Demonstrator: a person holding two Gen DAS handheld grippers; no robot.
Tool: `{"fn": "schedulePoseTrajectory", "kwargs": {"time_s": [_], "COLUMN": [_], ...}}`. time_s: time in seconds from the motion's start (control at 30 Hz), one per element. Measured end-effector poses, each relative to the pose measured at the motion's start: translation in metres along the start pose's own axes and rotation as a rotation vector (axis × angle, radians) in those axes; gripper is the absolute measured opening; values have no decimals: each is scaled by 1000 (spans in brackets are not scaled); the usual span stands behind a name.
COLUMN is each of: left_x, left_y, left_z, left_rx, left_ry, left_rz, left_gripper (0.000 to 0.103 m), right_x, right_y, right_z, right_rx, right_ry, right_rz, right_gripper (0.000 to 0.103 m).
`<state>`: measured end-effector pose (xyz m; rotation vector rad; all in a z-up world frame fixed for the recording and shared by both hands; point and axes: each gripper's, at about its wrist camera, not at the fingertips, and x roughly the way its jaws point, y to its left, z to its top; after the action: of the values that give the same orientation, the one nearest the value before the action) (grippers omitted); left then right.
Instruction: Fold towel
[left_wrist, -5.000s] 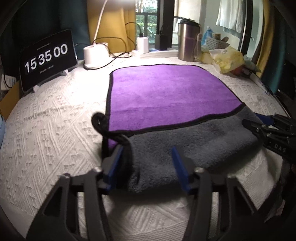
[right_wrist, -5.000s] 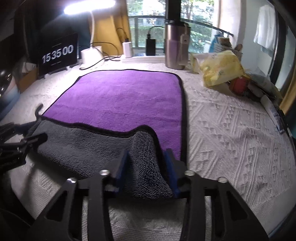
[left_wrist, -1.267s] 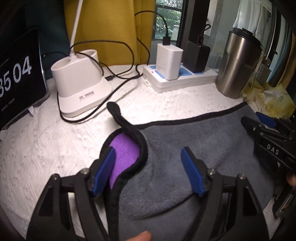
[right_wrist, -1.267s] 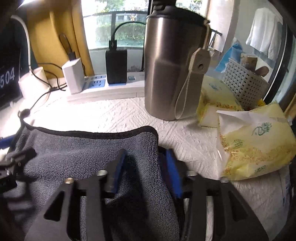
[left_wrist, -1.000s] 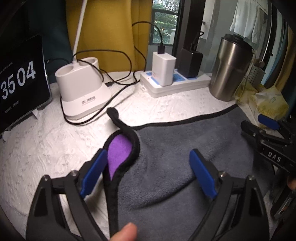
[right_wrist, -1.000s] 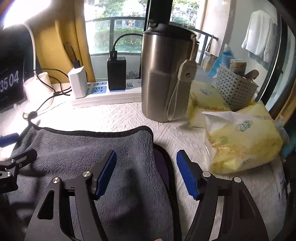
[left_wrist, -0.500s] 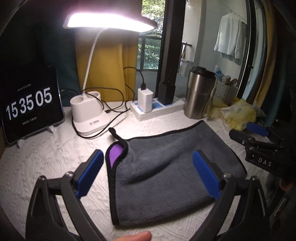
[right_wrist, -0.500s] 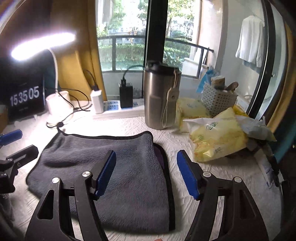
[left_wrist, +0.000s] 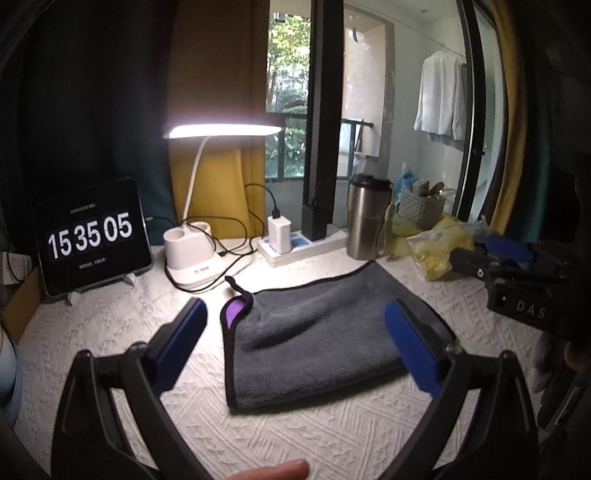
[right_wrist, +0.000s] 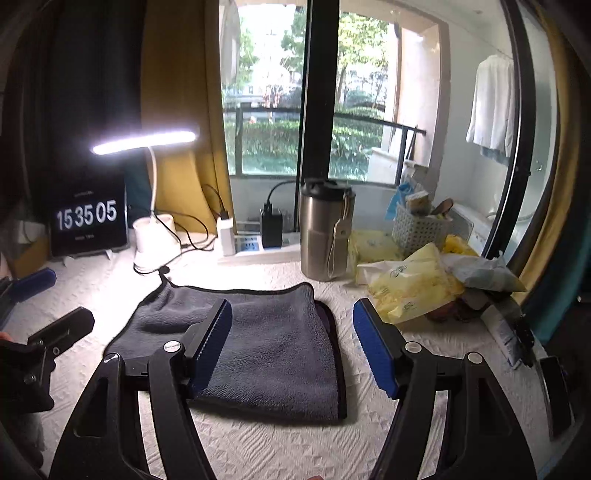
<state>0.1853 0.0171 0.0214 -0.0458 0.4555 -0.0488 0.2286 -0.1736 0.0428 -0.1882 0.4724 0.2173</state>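
Note:
The towel (left_wrist: 317, 332) lies folded in half on the white textured cloth, grey side up, black trim around it. A bit of its purple side shows at the far left corner (left_wrist: 234, 312). It also shows in the right wrist view (right_wrist: 266, 339). My left gripper (left_wrist: 295, 332) is open and empty, raised above and in front of the towel. My right gripper (right_wrist: 291, 339) is open and empty, also raised over the towel's near right part. The right gripper shows at the right edge of the left wrist view (left_wrist: 517, 273).
At the back stand a tablet clock (left_wrist: 90, 236), a lit desk lamp base (left_wrist: 192, 254) with cables, a power strip (left_wrist: 295, 247) and a steel tumbler (left_wrist: 367, 218). Yellow tissue packs (right_wrist: 410, 284) and a small basket (right_wrist: 421, 229) lie at the right.
Both grippers let go of the towel's far edge, opened wide, and pulled back and up. The towel now lies folded, grey side up.

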Motion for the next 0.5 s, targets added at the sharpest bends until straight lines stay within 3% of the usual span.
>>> {"fn": "schedulePoseTrajectory", "kwargs": {"time_s": [0.33, 0.5], "left_x": [-55, -81], "left_y": [-11, -10], "left_z": [-13, -23], "left_rx": [-15, -74], "left_ry": [-136, -197], "left_rz": [41, 58], "left_gripper": [98, 98], "right_x": [-56, -81], "right_y": [-4, -2], "right_z": [-12, -21], "right_rx": [25, 21], "right_ry": [-82, -123], "right_rz": [0, -3], "right_gripper": [71, 71]}}
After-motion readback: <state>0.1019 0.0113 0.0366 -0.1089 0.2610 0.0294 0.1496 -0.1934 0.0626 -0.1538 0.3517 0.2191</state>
